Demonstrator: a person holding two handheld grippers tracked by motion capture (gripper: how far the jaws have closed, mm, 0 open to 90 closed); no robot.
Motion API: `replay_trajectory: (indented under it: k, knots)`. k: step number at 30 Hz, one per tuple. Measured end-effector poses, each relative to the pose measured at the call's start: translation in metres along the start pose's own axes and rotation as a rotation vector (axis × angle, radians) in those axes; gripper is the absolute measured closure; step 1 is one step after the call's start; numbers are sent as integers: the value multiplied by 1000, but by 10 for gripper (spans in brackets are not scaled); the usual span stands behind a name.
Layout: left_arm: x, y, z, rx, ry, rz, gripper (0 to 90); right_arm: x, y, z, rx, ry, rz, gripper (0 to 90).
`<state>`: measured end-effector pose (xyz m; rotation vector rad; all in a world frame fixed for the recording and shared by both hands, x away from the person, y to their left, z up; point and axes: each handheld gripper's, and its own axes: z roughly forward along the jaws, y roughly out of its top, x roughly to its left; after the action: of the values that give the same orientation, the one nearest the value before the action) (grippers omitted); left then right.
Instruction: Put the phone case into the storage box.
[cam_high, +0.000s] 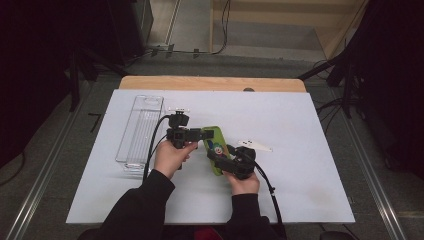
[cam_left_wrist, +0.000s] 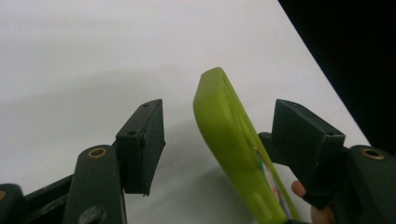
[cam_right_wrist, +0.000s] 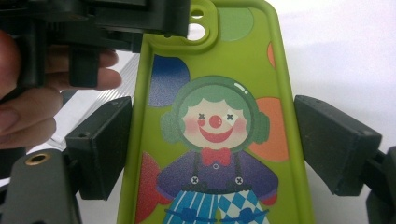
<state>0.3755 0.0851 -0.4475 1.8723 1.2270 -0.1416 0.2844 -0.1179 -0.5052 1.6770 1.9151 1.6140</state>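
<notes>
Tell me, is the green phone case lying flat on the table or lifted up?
Lifted up. The green phone case is off the table, tilted, between the jaws of the right gripper, while the left gripper straddles its top edge.

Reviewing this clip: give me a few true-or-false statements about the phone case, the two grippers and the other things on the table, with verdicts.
1. The right gripper grips the green phone case by its long sides. True.
2. The case shows a clown. True.
3. The left gripper is clamped on the case. False: its jaws stand apart around the end.
4. The clear tray is to the right of the case. False: left.
5. A small white object lies on the table. True.
</notes>
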Motion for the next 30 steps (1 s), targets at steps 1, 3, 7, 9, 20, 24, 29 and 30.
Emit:
replay_trajectory:
  k: [1,3,7,9,20,24,29,30]
  knots:
    - [-1,0,1,-2,0,-2,392,0,0,0,0,1,1,144]
    - [-1,0,2,-13,4,-3,417,1,0,0,-1,2,1,144]
    - [-1,0,4,-23,-18,-21,504,1,0,0,-12,14,-2,144]
    - [-1,0,4,-29,-39,-41,550,2,0,-1,-18,21,-2,144]
    - [-3,0,2,-44,-83,-63,718,2,-1,1,-39,40,-17,143]
    - [-4,0,1,-39,-98,-69,795,3,-3,3,-37,42,-29,141]
    - [-6,0,-2,-53,-109,-66,805,3,-3,3,-52,39,-59,140]
    - [-6,0,-2,-57,-114,-67,808,4,-3,4,-57,39,-62,139]
